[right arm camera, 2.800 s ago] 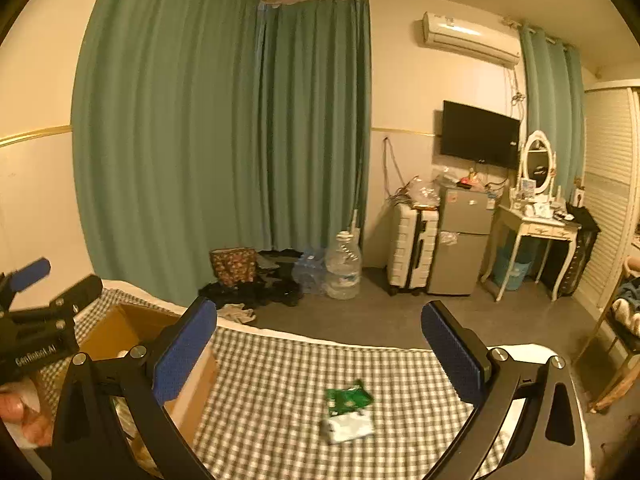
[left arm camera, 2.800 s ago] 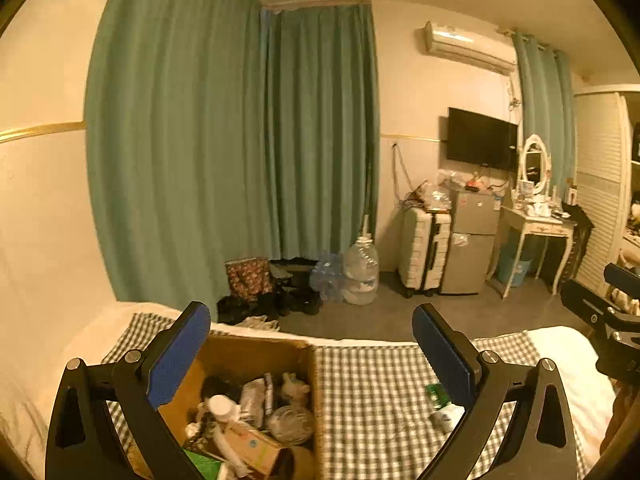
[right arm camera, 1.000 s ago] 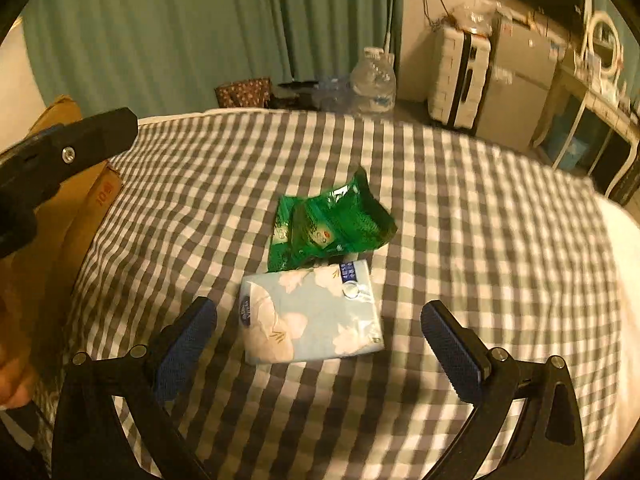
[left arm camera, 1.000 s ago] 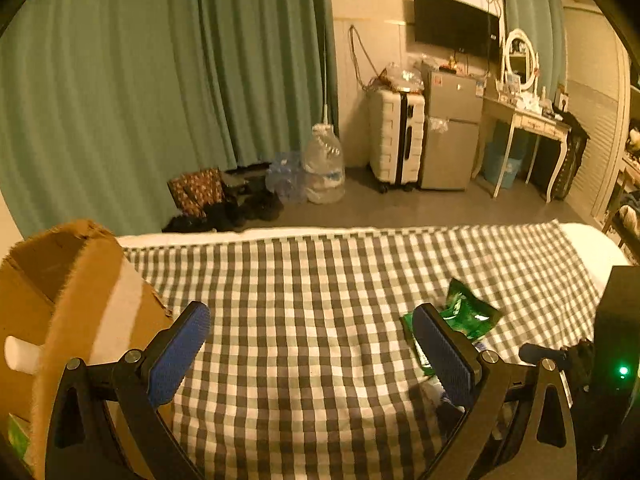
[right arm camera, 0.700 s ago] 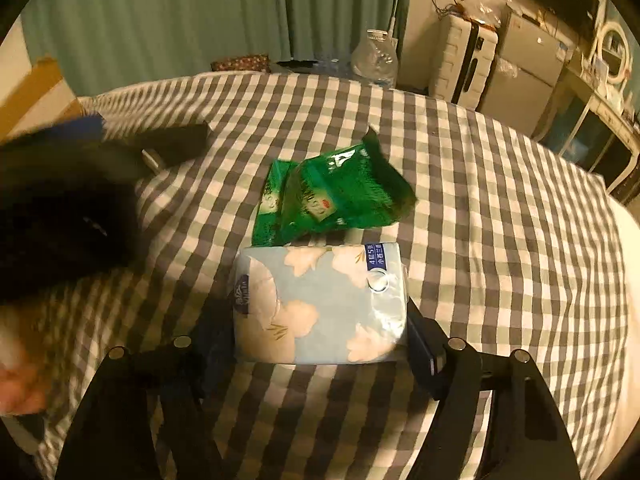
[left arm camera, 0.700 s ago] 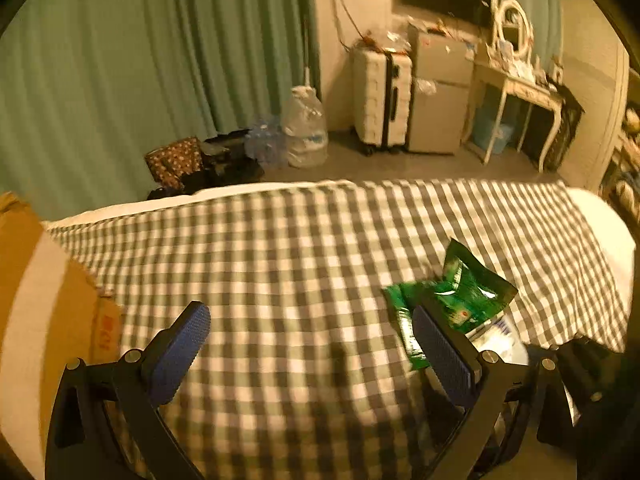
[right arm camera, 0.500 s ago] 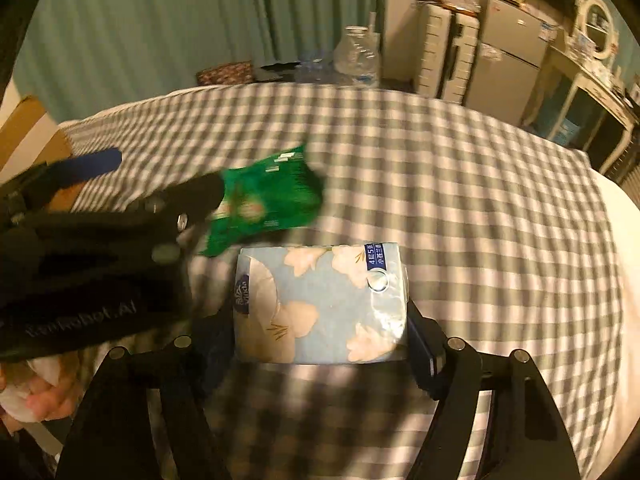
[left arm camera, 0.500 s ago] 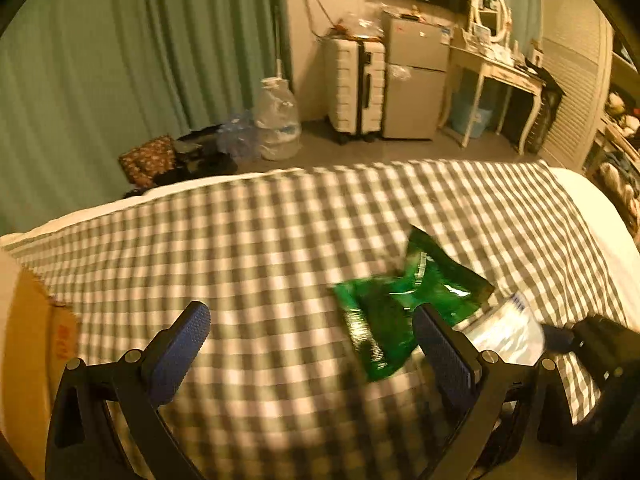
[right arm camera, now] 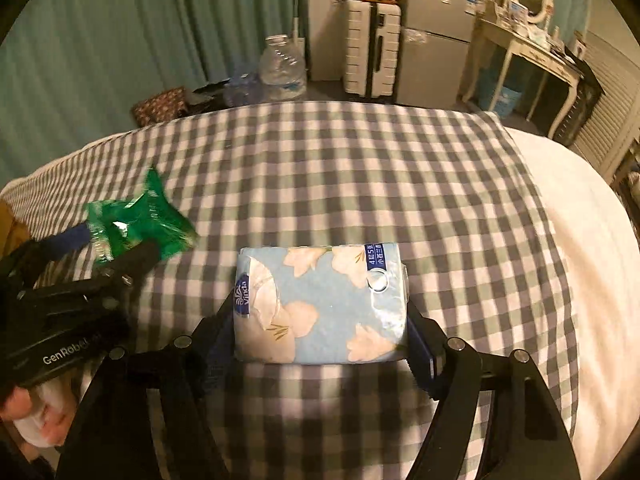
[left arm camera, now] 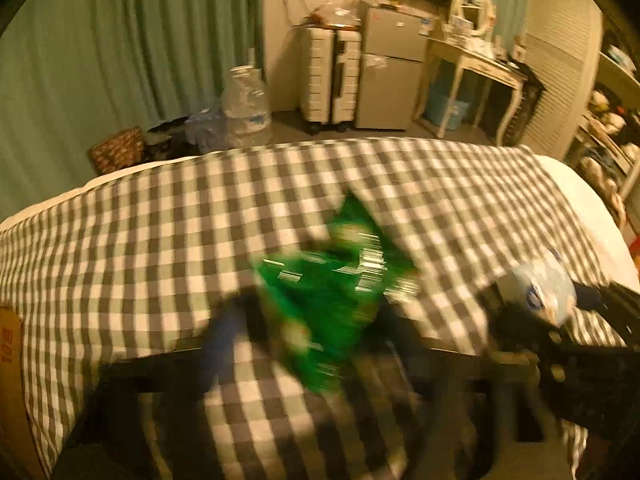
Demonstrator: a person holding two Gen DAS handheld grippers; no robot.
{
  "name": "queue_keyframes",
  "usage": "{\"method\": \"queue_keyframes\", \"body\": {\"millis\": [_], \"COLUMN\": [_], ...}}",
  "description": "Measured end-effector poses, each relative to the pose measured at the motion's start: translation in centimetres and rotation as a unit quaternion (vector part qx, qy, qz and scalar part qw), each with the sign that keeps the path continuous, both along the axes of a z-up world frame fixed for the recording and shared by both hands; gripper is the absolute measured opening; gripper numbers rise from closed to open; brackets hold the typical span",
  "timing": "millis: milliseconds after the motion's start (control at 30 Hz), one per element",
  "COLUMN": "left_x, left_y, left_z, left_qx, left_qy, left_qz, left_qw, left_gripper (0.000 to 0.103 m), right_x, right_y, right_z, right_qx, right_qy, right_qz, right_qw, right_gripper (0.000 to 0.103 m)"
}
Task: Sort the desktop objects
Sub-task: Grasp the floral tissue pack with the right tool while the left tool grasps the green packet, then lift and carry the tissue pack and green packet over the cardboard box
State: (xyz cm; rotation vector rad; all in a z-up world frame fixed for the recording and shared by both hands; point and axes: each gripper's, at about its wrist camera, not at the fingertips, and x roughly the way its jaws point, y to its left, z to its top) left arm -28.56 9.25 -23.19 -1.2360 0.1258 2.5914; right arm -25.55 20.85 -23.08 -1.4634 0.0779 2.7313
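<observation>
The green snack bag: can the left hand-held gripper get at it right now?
Probably yes: the left hand-held gripper seems already closed on the green snack bag, nothing between them, though the left view is blurred.

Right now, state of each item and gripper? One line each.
tissue pack: clamped between the right gripper fingers, sealed, lying flat.
green snack bag: crumpled, between the left gripper fingers; the view is blurred, so a firm pinch is unclear.
checkered cloth: spread flat over the surface.
cardboard box: only an edge shows at far left.
</observation>
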Motion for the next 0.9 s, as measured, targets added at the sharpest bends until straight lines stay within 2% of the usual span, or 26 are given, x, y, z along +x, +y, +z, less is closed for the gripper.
{"method": "queue_keyframes", "body": {"millis": [100, 200, 433, 900], "left_x": [0.2, 0.4, 1.8, 7.5], "left_y": [0.2, 0.2, -0.2, -3.1], "left_z": [0.4, 0.8, 2.5, 10.4], "left_qx": [0.003, -0.002, -0.015, -0.018], "left_qy": [0.001, 0.004, 0.020, 0.107], "left_qz": [-0.008, -0.007, 0.004, 0.028], "left_qw": [1.0000, 1.0000, 0.9997, 0.9937], "left_gripper": [0.025, 0.024, 0.024, 0.024], "right_x": [-1.1, -2.2, -1.0, 3.6], "right_y": [1.3, 1.9, 2.4, 1.3], "right_z": [0.1, 0.4, 1.9, 8.6], "right_qx": [-0.008, -0.004, -0.016, -0.040], "right_qy": [0.000, 0.003, 0.017, 0.086], "right_qz": [-0.007, -0.009, -0.016, -0.020], "right_qw": [1.000, 1.000, 1.000, 0.995], "right_gripper": [0.073, 0.073, 0.073, 0.073]}}
